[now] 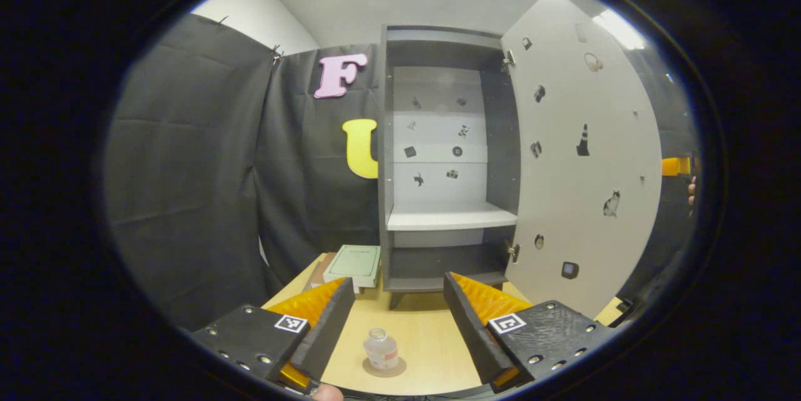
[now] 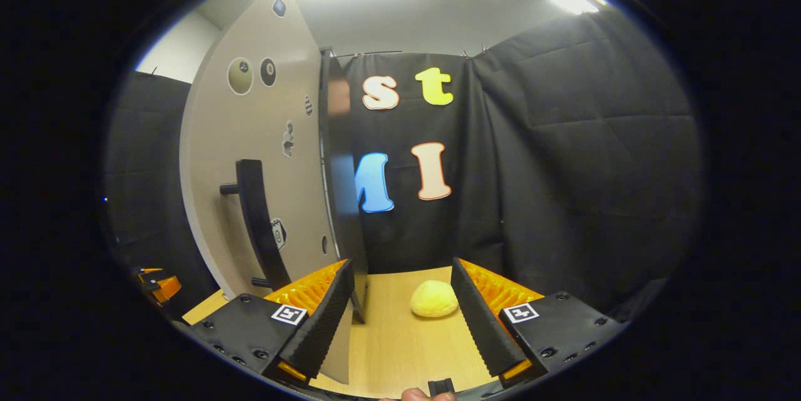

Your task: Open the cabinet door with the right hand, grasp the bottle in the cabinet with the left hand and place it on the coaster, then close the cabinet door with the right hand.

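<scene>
The cabinet (image 1: 438, 157) stands at the back of the worktop (image 1: 432, 332), its door (image 1: 579, 157) swung wide open to the right, shelves bare; in the right gripper view the door's outer face and dark handle (image 2: 256, 219) sit just left of the right gripper (image 2: 400, 319), jaws wide apart and holding nothing; the left gripper (image 1: 394, 326) is likewise spread and free; a green book (image 1: 354, 261) lies beside the cabinet; the bottle (image 1: 380, 349) stands upright on the coaster (image 1: 397, 368) between the left gripper's fingers (image 1: 328, 323), untouched; a yellow sponge-like lump (image 2: 433, 299) rests ahead of the right gripper.
</scene>
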`<state>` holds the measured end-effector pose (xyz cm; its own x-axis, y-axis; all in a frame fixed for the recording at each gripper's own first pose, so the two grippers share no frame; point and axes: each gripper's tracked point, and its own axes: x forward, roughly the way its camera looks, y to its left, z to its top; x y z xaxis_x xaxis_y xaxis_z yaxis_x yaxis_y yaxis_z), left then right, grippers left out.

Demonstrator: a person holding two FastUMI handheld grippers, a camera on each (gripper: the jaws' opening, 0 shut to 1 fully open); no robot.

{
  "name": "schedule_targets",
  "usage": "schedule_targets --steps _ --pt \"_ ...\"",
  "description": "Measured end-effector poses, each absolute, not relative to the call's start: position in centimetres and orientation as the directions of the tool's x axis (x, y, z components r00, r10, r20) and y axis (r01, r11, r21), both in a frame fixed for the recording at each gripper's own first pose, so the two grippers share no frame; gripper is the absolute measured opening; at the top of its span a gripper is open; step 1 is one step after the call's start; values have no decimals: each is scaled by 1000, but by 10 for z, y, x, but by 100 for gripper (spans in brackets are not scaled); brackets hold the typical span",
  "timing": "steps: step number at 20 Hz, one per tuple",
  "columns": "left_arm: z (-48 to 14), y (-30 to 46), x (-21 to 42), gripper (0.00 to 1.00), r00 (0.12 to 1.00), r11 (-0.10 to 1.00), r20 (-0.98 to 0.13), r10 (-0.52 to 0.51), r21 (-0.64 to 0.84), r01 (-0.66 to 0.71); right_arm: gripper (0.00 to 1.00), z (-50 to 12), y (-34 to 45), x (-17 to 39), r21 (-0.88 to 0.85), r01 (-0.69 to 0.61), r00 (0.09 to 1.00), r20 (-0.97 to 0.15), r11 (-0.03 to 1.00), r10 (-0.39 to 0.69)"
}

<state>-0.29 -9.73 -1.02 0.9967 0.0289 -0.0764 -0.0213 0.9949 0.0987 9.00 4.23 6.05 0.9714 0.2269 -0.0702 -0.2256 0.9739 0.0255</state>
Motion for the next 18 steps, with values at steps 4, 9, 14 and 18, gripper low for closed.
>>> schedule_targets --steps 4,9,14,18 --pt "5 -125 -18 87 991 996 -130 36 90 -24 98 66 63 99 66 -325 941 -77 943 330" --pt "13 -150 -25 90 989 1000 -146 25 20 -22 98 85 76 110 92 -380 920 -66 920 387" --pt "7 -125 -1 87 988 999 -153 -36 -4 35 98 91 81 96 46 -308 943 -120 950 311" --pt "11 -86 15 89 988 998 -142 -68 -4 68 97 101 93 89 -64 -250 965 -96 966 243"
